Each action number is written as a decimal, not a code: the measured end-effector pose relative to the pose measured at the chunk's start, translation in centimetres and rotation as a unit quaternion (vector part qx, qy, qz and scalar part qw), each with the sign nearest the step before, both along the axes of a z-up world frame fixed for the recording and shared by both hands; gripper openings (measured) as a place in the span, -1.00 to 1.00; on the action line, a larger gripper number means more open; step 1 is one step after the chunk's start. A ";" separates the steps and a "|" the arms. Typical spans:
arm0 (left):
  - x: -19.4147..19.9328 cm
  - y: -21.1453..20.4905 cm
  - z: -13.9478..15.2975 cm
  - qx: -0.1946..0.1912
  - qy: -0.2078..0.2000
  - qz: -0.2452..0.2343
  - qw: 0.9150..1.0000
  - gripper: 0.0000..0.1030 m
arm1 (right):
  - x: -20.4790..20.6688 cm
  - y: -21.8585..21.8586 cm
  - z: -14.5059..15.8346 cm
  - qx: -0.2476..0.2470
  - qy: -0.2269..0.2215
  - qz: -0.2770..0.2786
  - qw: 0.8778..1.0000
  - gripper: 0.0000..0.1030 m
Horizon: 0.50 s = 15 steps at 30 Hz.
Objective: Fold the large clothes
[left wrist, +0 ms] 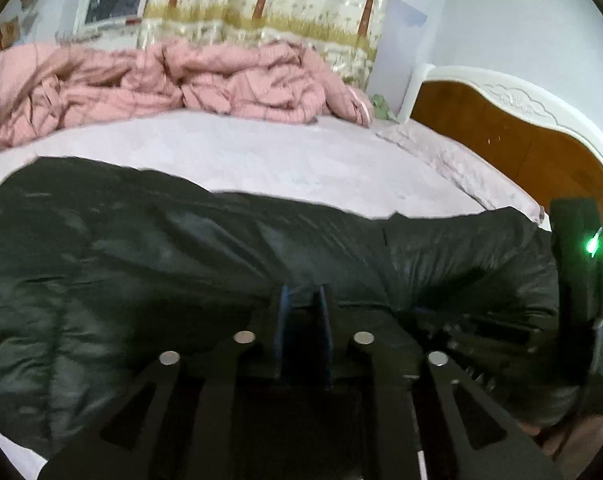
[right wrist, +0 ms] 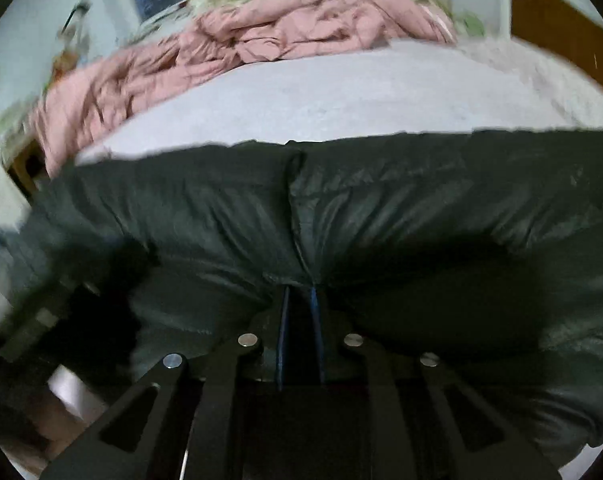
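Jacket: dark, shiny and puffy, spread flat across the near part of the bed, reaching from edge to edge of both views.
Left gripper: tilted down over the jacket's near edge, fingers drawn close together with a small fold of the dark fabric pinched between the blue pads.
Right gripper: tilted more steeply down, fingers nearly closed, nipping the fabric just below a seam running up the middle of the jacket.
Jacket against grippers: directly under and ahead of both sets of fingers, touching them at the tips.
Other gripper in left view: dark body with a green light at the right edge, resting over the jacket.
Bed: pale lilac sheet, bare beyond the jacket.
Pink quilt: crumpled along the far side, well apart from the jacket.
Headboard: brown with white trim, at the right.
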State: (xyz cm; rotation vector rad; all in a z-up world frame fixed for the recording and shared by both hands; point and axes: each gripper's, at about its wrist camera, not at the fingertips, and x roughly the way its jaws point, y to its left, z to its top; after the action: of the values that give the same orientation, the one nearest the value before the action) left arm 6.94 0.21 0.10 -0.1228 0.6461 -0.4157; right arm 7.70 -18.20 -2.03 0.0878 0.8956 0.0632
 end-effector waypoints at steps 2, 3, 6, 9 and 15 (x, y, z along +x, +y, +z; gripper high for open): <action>-0.2 0.3 -0.6 0.022 -0.026 0.010 0.999 -0.65 | 0.0 0.4 0.0 -0.010 0.001 -0.006 1.000 -0.78; -0.2 0.7 -0.9 0.018 -0.026 0.009 0.999 -0.65 | 0.4 0.3 0.3 -0.003 0.010 -0.008 1.000 -0.77; 0.2 0.8 -1.4 0.016 -0.021 0.016 1.000 -0.65 | 2.1 -0.6 1.1 0.035 0.027 -0.019 0.999 -0.78; 0.1 -0.2 -1.8 0.046 -0.023 0.022 0.998 -0.65 | 5.2 -1.3 1.4 0.062 0.059 -0.042 0.995 -0.79; 0.5 0.1 -2.3 0.037 -0.011 0.021 0.999 -0.65 | 11.0 -2.7 -0.3 0.095 0.109 -0.088 0.986 -1.00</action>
State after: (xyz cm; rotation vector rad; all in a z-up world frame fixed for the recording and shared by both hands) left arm 7.47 0.33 -2.22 -0.0606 0.6358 -0.3522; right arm 18.70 -20.91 -2.36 0.3563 1.0959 -0.0261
